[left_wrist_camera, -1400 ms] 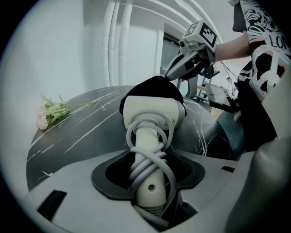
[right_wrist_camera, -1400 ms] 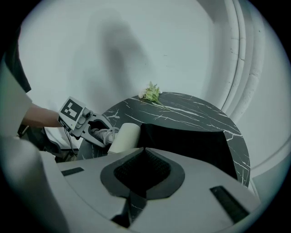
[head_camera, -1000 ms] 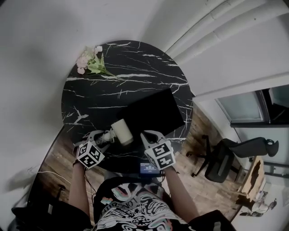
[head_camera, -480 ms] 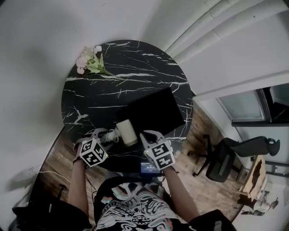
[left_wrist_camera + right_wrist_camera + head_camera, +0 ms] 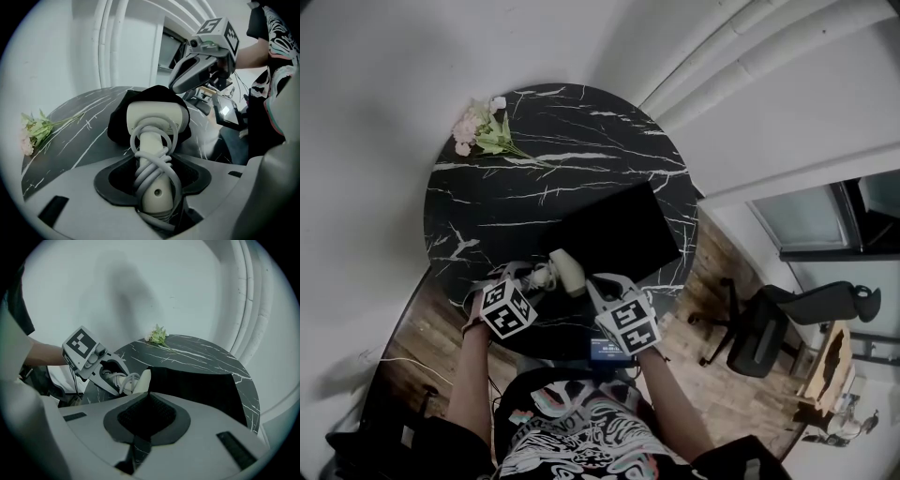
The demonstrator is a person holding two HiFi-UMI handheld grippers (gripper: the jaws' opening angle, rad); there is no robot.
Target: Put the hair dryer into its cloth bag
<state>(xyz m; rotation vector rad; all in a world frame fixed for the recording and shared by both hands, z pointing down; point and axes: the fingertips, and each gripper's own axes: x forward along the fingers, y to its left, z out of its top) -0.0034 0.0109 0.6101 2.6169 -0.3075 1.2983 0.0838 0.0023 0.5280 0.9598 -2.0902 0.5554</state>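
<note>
A cream hair dryer (image 5: 567, 272) with its grey cord wound round the handle is near the front of the round black marble table (image 5: 516, 197). My left gripper (image 5: 539, 278) is shut on that handle (image 5: 152, 187). The dryer's head (image 5: 154, 119) sits at the mouth of the black cloth bag (image 5: 619, 230), with black cloth (image 5: 117, 124) bulging around it. My right gripper (image 5: 598, 281) is shut on the bag's near edge, and a strip of black cloth (image 5: 136, 448) runs down between its jaws. In the right gripper view the bag (image 5: 201, 385) lies flat beyond, with the left gripper (image 5: 117, 376) at its left.
A small bunch of pink flowers (image 5: 483, 127) lies at the table's far left edge. A small device with a lit screen (image 5: 607, 350) sits at the near edge by my body. An office chair (image 5: 764, 328) stands on the wood floor to the right.
My left gripper has carried the hair dryer to the right, up to the bag's near edge. The right gripper has kept still on the cloth.
</note>
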